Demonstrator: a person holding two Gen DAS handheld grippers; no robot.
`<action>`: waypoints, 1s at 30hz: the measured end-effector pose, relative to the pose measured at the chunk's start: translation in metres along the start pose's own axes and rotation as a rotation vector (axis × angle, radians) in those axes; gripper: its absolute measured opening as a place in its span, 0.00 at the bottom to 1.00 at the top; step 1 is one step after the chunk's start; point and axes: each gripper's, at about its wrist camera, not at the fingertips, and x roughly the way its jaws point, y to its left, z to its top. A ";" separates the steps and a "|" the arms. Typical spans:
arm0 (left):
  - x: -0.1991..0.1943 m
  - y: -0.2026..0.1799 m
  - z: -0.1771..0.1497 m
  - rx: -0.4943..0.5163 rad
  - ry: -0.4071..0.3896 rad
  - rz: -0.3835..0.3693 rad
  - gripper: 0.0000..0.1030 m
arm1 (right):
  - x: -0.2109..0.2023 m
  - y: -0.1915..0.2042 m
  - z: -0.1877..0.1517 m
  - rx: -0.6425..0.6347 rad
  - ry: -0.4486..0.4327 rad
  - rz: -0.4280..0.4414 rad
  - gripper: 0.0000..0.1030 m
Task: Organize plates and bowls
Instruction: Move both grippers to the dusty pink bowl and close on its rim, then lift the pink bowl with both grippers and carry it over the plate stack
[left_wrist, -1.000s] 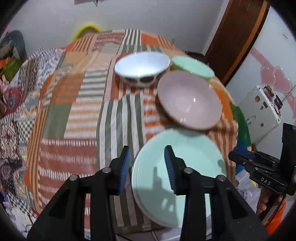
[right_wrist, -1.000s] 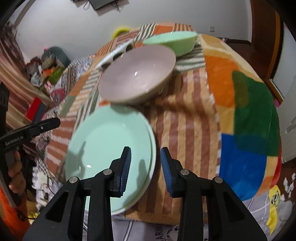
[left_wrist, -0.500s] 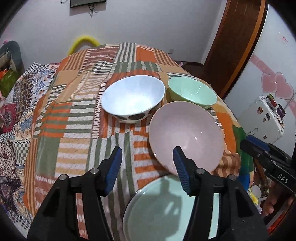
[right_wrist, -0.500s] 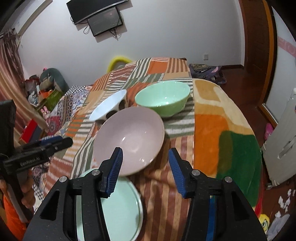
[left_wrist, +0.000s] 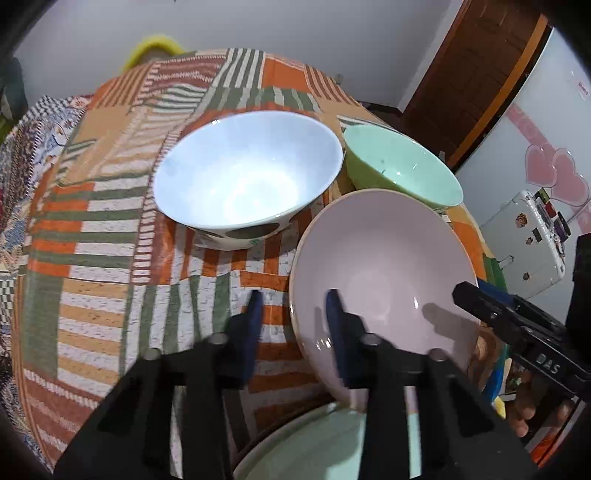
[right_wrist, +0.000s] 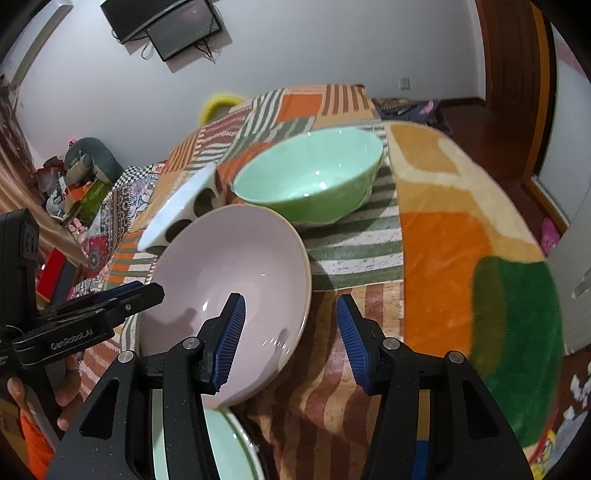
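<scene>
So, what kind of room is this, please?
Probably a lived-in room at home, perhaps a bedroom or living room. A wall-mounted screen hangs above, a patchwork blanket covers the surface under the bowls, and toys and boxes are piled at the side.

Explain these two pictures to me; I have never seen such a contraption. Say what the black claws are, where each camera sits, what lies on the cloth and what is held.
There is no robot here. A person holds a two-finger clamp tool in each hand, and each tool carries a wide-angle camera that looks out along its fingers. One picture comes from the left gripper, the other from the right gripper.

On the striped patchwork cloth stand a pink bowl, a white bowl with dark spots and a green bowl. A pale green plate lies nearest the cameras.

Nothing is gripped yet. Each gripper has the pink bowl's rim between its fingers, on opposite sides. The left jaws are closing on it; the right jaws stand open.
</scene>
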 end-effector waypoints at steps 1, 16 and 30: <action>0.004 0.001 0.000 -0.002 0.012 -0.013 0.17 | 0.002 -0.002 -0.001 0.008 0.006 0.005 0.37; -0.006 -0.009 -0.007 0.022 0.020 -0.009 0.10 | -0.007 0.001 -0.005 0.006 0.026 -0.001 0.12; -0.068 -0.019 -0.027 0.041 -0.058 -0.013 0.10 | -0.043 0.021 -0.008 -0.029 -0.032 -0.001 0.12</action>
